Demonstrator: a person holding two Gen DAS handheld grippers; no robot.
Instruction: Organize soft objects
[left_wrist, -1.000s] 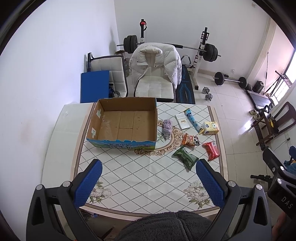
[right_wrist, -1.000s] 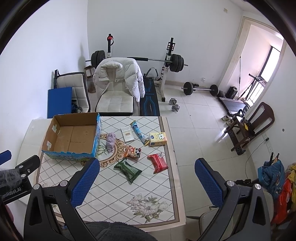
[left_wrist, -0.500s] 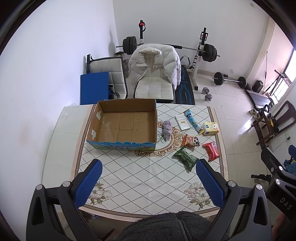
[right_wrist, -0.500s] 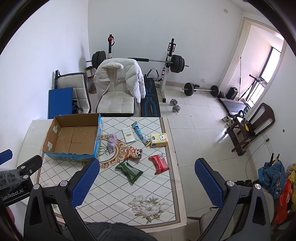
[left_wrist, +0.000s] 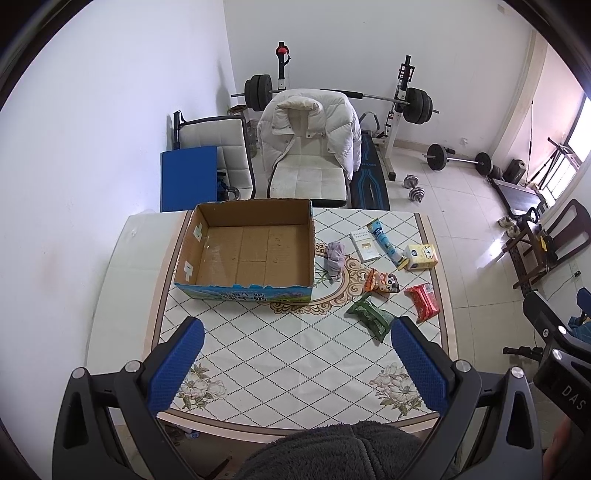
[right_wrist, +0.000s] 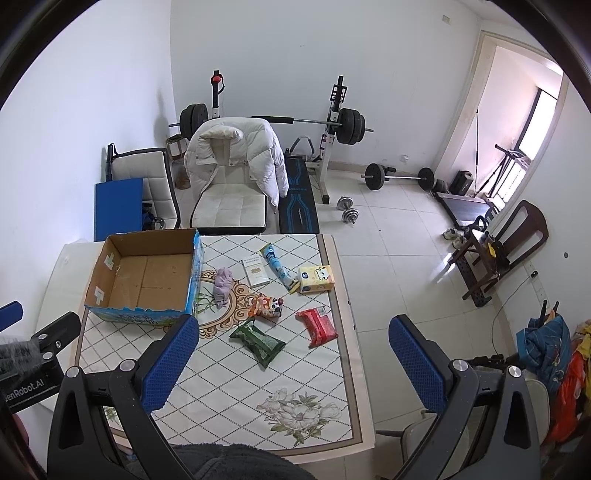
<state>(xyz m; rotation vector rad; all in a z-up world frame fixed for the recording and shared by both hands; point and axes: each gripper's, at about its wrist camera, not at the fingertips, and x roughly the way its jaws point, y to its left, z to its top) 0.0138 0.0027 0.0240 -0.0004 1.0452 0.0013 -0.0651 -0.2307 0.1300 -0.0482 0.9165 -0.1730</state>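
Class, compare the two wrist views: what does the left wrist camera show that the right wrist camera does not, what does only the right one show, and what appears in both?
Only the left wrist view shows the open left claw head-on and the white tabletop left of the cloth.

Only the right wrist view shows the open right claw, the doorway, and the pile of colourful clothes.

Both show the empty cardboard box, purple cloth, green packet, red packet, tissue box and white jacket.
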